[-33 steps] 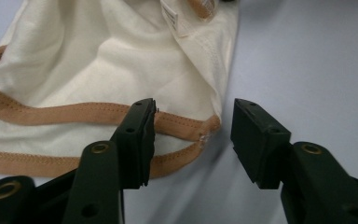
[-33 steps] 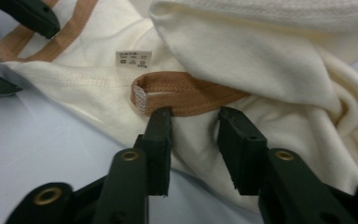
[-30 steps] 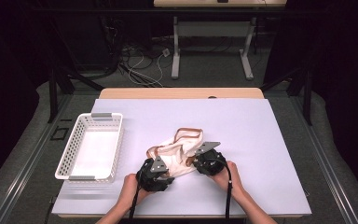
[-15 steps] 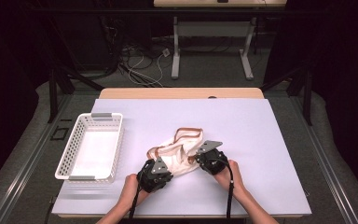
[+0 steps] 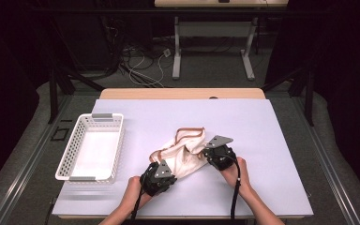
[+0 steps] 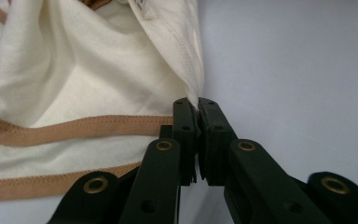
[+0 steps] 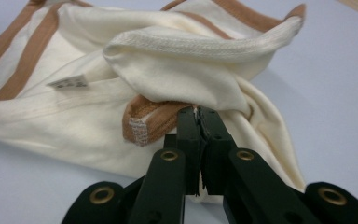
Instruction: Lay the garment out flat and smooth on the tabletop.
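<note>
A cream garment [image 5: 185,150] with tan trim lies crumpled on the pale mat [image 5: 262,140], near the front middle. My left gripper [image 5: 168,165] is at the garment's near left corner. In the left gripper view its jaws are pressed together on a thin cream hem [image 6: 193,88], with my left gripper [image 6: 197,106] shut on it. My right gripper [image 5: 206,152] is at the garment's right side. In the right gripper view my right gripper [image 7: 197,114] is shut on a fold of the garment [image 7: 177,56] beside a tan band end [image 7: 142,123]. A hand holds each gripper.
A white plastic basket [image 5: 65,161] stands on the mat's left side with nothing in it. The wooden table edge [image 5: 183,93] runs along the back. Bare mat stretches to the right and behind the garment.
</note>
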`<state>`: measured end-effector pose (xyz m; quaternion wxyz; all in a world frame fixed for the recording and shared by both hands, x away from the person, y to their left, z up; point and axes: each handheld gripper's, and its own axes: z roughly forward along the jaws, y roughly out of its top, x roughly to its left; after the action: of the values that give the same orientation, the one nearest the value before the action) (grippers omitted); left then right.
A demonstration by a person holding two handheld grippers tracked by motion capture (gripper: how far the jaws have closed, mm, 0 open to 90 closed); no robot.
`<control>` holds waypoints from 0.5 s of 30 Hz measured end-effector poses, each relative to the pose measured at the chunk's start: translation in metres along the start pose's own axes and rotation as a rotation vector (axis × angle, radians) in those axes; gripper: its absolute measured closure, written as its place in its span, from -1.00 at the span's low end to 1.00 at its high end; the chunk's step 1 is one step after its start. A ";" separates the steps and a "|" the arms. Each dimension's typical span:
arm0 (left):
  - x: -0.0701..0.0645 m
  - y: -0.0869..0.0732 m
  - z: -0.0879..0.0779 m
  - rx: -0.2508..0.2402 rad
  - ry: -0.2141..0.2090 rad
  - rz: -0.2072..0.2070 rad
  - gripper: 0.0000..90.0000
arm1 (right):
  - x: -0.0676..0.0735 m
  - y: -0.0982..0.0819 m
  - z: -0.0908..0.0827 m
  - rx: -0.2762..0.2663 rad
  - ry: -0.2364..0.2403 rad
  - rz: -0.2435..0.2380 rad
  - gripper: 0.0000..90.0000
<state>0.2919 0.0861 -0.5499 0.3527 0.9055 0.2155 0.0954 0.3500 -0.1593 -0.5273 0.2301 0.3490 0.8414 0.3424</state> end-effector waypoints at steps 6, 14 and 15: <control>-0.007 0.005 0.006 0.019 -0.022 0.029 0.77 | -0.006 0.000 0.003 0.006 -0.015 0.019 0.95; 0.012 0.001 -0.010 -0.048 0.081 -0.042 -0.20 | -0.002 -0.002 0.003 0.028 0.036 0.018 0.68; 0.016 0.000 -0.012 -0.053 0.101 -0.052 -0.23 | -0.001 -0.002 0.002 0.027 0.042 0.024 0.59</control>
<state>0.3019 0.1003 -0.5411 0.3678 0.8840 0.2537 0.1375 0.3513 -0.1602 -0.5297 0.2036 0.3549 0.8464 0.3409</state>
